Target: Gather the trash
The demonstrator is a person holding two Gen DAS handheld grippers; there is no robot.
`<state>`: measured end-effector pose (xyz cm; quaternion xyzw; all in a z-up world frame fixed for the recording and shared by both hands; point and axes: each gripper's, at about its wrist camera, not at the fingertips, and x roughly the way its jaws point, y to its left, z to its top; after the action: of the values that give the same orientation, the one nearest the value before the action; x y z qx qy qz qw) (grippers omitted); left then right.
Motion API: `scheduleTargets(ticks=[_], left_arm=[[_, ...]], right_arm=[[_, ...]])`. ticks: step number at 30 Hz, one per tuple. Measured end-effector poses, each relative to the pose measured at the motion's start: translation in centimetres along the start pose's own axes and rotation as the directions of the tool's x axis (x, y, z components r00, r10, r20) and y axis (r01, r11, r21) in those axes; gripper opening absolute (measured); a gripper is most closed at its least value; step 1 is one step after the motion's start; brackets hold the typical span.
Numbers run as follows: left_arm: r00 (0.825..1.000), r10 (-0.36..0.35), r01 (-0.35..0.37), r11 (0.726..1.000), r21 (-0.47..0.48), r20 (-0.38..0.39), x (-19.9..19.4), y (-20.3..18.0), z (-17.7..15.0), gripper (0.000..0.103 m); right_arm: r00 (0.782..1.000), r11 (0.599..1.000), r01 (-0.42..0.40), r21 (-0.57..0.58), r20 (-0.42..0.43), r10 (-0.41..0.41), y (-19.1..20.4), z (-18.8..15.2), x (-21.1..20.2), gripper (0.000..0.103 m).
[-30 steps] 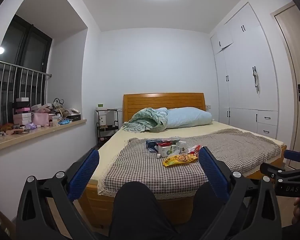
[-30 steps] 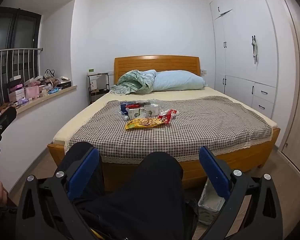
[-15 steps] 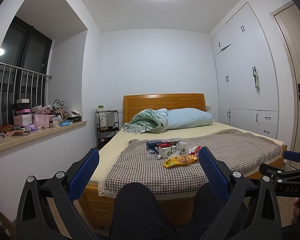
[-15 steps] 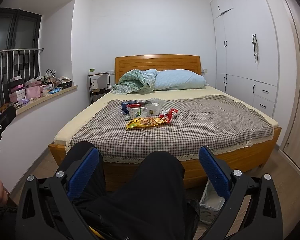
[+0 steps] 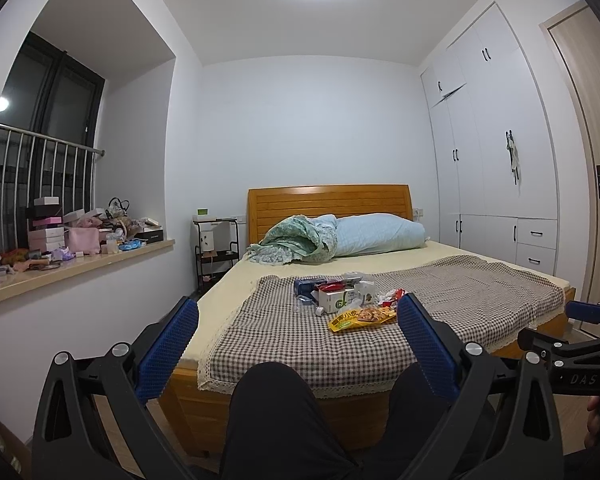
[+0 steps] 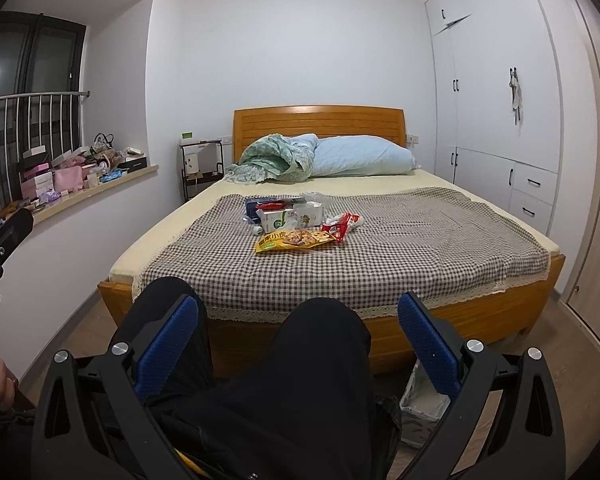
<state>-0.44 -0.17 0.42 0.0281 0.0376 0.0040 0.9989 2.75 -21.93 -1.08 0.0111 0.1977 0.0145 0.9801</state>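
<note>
Bedroom walls in white surround a wooden bed (image 6: pixel 452 320) that fills the middle of both views, with a brown checked blanket (image 6: pixel 400 248) spread over its near half. Trash lies in a loose heap on that blanket, a little left of centre in the right wrist view: a yellow snack bag (image 6: pixel 294 240) nearest the camera, a red and white wrapper (image 6: pixel 340 226) just beside it on the right, a white and green carton (image 6: pixel 276 219) behind, and a blue packet (image 6: pixel 254 205) at the back.

At the head of the bed a crumpled green quilt (image 6: pixel 274 160) leans against a pale blue pillow (image 6: pixel 360 156). White wardrobes (image 6: pixel 496 92) line the right edge of the frame, and a cluttered windowsill (image 6: pixel 100 190) runs along the left.

Both claws sit low in the frame, above the person's dark trousers, well apart from the heap. The left gripper (image 5: pixel 298 316) has its blue pads spread wide with nothing between them. The right gripper (image 6: pixel 298 316) is likewise spread wide and holds nothing. A small white-lined bin (image 6: pixel 422 412) stands on the floor at the lower right, partly hidden behind the right claw.
</note>
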Motion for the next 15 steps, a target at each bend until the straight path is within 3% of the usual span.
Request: scheduleTargets(ticks=[15], left_arm=[[1.0,-0.002,0.002,1.0,-0.003,-0.013,0.6,0.03,-0.41,0.096]], right_arm=[[1.0,1.0,-0.004,0.0,-0.009,0.004,0.02,-0.16,0.1,0.096]])
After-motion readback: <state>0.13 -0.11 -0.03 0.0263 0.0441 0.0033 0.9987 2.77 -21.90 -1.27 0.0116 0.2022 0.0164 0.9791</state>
